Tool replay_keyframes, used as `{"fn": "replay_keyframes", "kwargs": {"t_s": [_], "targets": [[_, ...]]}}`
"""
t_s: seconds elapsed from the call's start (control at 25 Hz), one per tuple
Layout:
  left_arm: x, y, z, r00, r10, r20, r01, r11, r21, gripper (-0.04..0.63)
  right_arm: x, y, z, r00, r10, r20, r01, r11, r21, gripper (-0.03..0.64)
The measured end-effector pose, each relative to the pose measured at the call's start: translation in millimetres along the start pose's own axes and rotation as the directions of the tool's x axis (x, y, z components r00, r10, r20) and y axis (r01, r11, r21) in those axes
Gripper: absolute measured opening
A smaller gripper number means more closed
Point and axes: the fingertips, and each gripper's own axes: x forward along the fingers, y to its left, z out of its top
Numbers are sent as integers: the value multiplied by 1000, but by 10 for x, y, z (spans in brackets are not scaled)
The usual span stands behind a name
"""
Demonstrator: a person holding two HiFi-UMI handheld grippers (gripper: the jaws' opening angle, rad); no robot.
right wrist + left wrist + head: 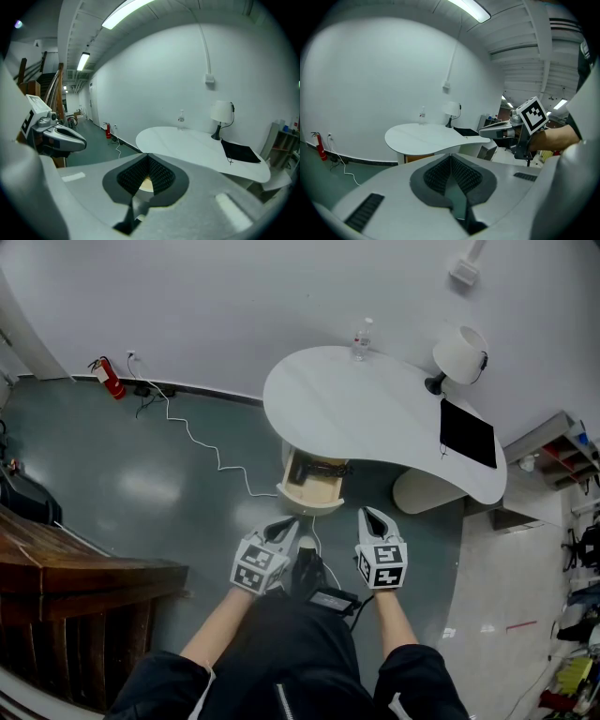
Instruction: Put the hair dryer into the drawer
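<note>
Although the task named a hair dryer, no view showed one plainly. The only candidate was a dark shape at the back of the open drawer under the white table, and it was too small to be sure of. The left gripper and the right gripper were side by side in front of the person, well apart from the drawer. Both had their jaws closed together, with nothing between the pads.

If that shape was the dryer, I judge it to be a stiff plastic thing, rather light, and smooth enough to be a little slippery. Its cord could drag or catch on the drawer edge. The handle, close to where it meets the body, seemed the best place for a grip, because the barrel would be too wide and round.
</note>
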Motion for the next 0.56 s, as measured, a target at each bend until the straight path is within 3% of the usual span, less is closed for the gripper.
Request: {"fn": "replay_keyframes", "kwargs": {"t_s": [0.56], "targets": [[60,95,-123,1000,4,-25,-4,1000,2,14,134,29,-100,999,23,-38,-23,1000,-7,5]]}}
